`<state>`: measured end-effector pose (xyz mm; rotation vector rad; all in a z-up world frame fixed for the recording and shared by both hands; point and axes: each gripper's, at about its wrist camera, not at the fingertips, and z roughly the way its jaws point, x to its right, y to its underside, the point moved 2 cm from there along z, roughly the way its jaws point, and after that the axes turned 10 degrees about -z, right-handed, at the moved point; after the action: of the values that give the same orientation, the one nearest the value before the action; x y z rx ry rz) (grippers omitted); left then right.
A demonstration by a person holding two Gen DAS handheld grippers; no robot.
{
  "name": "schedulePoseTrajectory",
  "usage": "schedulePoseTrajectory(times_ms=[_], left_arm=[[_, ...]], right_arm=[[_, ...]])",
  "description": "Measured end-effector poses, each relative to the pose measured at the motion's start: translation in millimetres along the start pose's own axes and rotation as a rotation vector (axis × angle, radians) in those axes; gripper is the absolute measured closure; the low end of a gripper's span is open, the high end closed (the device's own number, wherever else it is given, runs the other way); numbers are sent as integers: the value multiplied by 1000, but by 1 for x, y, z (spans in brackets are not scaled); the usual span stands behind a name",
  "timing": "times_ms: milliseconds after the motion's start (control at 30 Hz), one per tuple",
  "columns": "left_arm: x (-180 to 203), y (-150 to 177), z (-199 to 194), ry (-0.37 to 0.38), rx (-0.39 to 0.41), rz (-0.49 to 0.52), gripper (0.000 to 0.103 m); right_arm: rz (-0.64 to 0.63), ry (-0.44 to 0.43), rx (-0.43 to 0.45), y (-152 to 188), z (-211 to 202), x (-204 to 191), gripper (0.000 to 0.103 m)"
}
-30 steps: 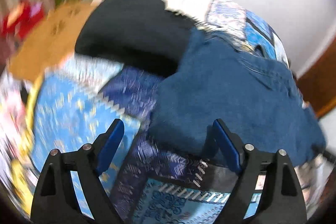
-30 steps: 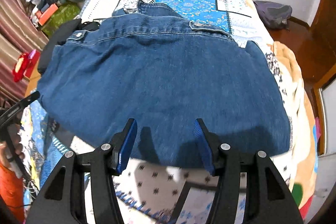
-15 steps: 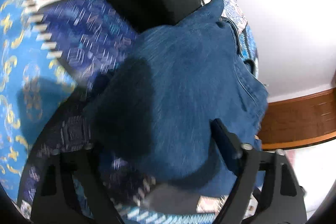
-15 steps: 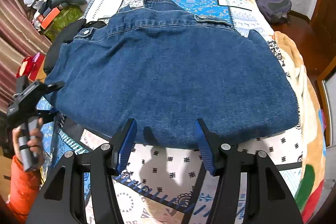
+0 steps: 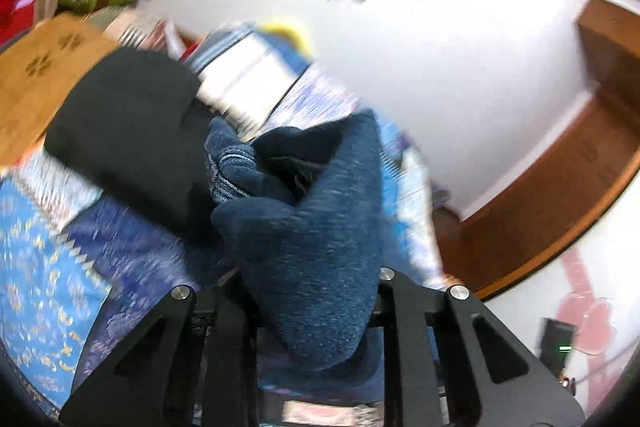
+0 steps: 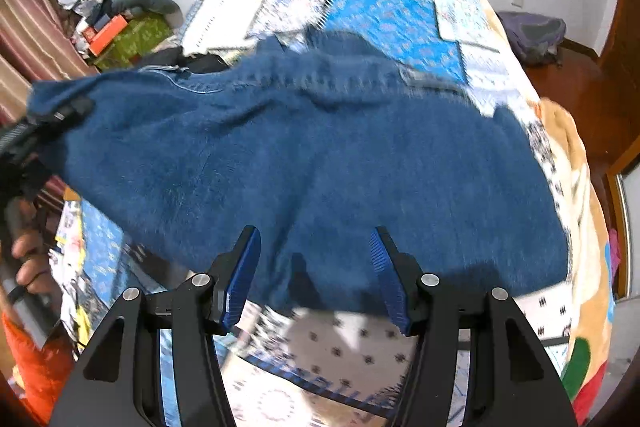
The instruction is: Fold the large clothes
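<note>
Between the left gripper's (image 5: 316, 291) fingers one denim jacket (image 6: 320, 163) corner is bunching, clamped; only the right view is showing the jacket sprawling beyond the right gripper (image 6: 314, 271), fingers apart.

Denim jacket (image 6: 320, 163): coarse, matt blue woven cloth with stitched seams. Bed quilt (image 6: 392, 15): printed patchwork cloth, matt. Right claw (image 6: 314, 267): matt black plastic frame, ribbed blue pads (image 6: 242, 273), bright metal screws. Door frame (image 5: 560, 179), right of frame: glossy brown wood. Black garment (image 5: 124, 131): matt cloth.
</note>
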<state>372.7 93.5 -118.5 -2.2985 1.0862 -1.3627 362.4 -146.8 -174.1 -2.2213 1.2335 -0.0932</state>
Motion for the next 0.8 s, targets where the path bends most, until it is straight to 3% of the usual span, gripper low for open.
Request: schedulePoseTrajectory(times_ms=[167,233,300,433,533,700,800], left_arm=[[32,-15,-45,29,129,82,84],[26,-21,-59,14,150,101,84],[16,-18,-65,-17,151,113,84],[-6,-10,-44,-88,89,102,84],[-17,-2,-30,-124,55,93,84],[4,6,-25,-110,50,134,84],[30,15,-16,-73,38,182,85]], right_arm=[[-47,-68,40,-26,5,-35,47],[-57,-118,26,-32,20,-55,29],[-75,-173,2,-31,42,-78,28],[-95,-198,-96,-18,96,-111,28],[-74,-215,-162,-8,122,-111,27],[-69,-228,-169,-5,102,-96,28],[-45,-187,-93,-3,69,-72,28]])
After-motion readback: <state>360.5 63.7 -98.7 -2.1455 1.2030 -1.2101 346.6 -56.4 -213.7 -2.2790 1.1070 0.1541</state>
